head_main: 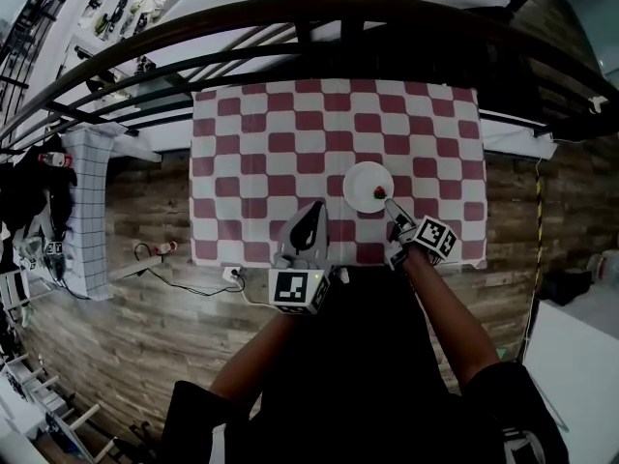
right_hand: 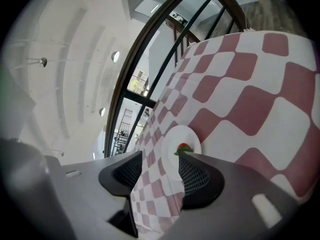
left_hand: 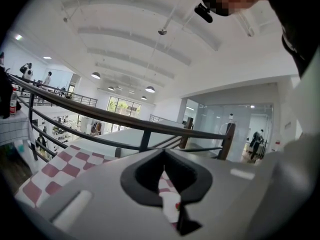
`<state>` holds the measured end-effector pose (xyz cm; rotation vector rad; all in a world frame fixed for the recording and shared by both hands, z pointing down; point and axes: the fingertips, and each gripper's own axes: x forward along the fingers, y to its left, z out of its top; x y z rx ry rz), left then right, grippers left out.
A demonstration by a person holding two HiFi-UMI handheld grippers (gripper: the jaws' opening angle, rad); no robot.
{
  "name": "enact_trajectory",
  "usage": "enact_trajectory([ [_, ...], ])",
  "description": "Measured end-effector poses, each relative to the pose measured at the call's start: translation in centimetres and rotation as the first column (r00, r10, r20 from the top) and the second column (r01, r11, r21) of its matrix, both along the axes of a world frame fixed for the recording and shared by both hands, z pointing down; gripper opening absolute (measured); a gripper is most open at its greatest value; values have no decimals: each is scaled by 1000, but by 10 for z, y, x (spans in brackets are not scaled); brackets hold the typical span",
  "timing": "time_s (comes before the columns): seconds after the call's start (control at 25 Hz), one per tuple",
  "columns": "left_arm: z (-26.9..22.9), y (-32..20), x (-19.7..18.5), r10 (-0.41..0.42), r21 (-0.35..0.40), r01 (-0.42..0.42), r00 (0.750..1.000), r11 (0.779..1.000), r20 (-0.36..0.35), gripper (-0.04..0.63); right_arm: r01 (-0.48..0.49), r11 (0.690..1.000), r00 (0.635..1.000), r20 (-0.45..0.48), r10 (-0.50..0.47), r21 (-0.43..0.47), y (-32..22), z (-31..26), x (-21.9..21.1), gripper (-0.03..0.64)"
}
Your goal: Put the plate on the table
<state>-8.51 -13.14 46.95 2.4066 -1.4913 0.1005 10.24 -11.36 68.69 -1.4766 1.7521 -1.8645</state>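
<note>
A white plate [head_main: 366,184] lies on the red-and-white checked tablecloth [head_main: 261,153], right of the middle and toward the near edge. A small red strawberry [head_main: 379,192] with green leaves rests on its right part. My right gripper [head_main: 393,209] reaches to the plate's near right rim. It is open, and in the right gripper view one fingertip [right_hand: 183,155] sits just below the strawberry [right_hand: 184,147] on the plate [right_hand: 175,134]. My left gripper [head_main: 314,207] hovers over the cloth left of the plate, its jaws closed together on nothing [left_hand: 163,152].
A dark curved railing [head_main: 290,13] runs along the far side of the table. On the wooden floor at left stand a white grid-patterned stand [head_main: 92,201] and a power strip with cables [head_main: 160,249]. A white table corner [head_main: 580,365] shows at lower right.
</note>
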Motion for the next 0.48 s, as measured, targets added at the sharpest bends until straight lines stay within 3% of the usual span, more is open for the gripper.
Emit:
enact_trajectory([
  [0.28, -10, 26, -10, 23, 20, -23, 999, 1000, -23, 11, -18, 995, 1000, -8, 19, 95, 30, -58, -22, 199],
  [0.48, -15, 43, -12, 27, 31, -26, 999, 999, -42, 11, -14, 985, 996, -87, 29, 171, 50, -100, -31, 65],
])
